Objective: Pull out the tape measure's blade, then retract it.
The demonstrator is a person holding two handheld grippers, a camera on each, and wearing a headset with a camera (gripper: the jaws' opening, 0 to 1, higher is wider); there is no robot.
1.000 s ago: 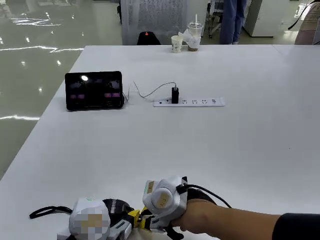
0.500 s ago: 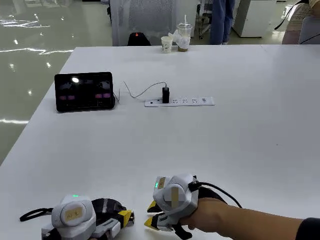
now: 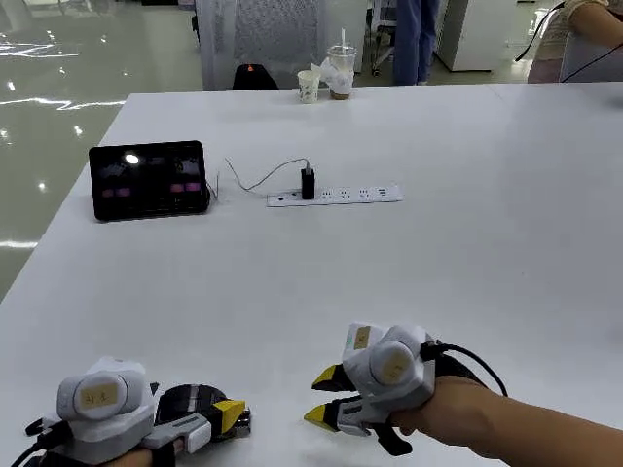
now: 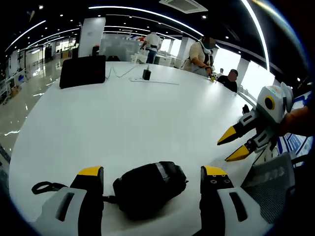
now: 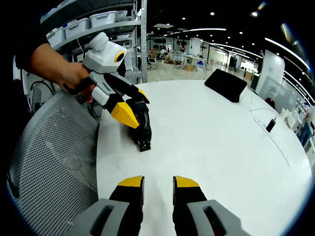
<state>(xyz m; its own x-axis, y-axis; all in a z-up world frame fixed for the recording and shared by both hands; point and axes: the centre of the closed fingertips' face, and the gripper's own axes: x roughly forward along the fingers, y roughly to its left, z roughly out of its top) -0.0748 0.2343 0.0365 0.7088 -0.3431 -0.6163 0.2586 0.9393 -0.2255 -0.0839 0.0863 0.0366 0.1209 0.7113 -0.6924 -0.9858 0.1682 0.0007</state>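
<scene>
Head view: left gripper (image 3: 232, 416) low at the near edge of the white table (image 3: 467, 224), right gripper (image 3: 321, 397) just beside it, the two sets of yellow tips pointing toward each other and apart. Black tape measure (image 3: 188, 401) lies on the table at the left gripper's jaws. From this angle I cannot tell whether case and jaw touch.

Left gripper view shows it better: left gripper (image 4: 152, 173) spread wide, tape measure (image 4: 150, 188) lying between the two jaws, a sliver of table on each side of the case, so nothing clamped. Black wrist strap (image 4: 47, 187) loops out past one jaw. Right gripper (image 4: 231, 146) ahead and off to one side, tips parted, nothing between them.

Right gripper view: right gripper (image 5: 158, 183) with its own jaws near together, narrow gap, nothing in it, bare table beneath. Straight ahead of them the left gripper (image 5: 133, 104), held by a hand (image 5: 74, 76), straddles the tape measure (image 5: 143, 129). The case's end faces the right jaws, near but apart. Mesh chair seat (image 5: 49, 162) just off the table edge, behind the left gripper.

Head view, well beyond both tools: dark tablet (image 3: 148, 180), power strip (image 3: 334, 196) with black plug (image 3: 308, 183), cups (image 3: 331, 78) at the far edge
</scene>
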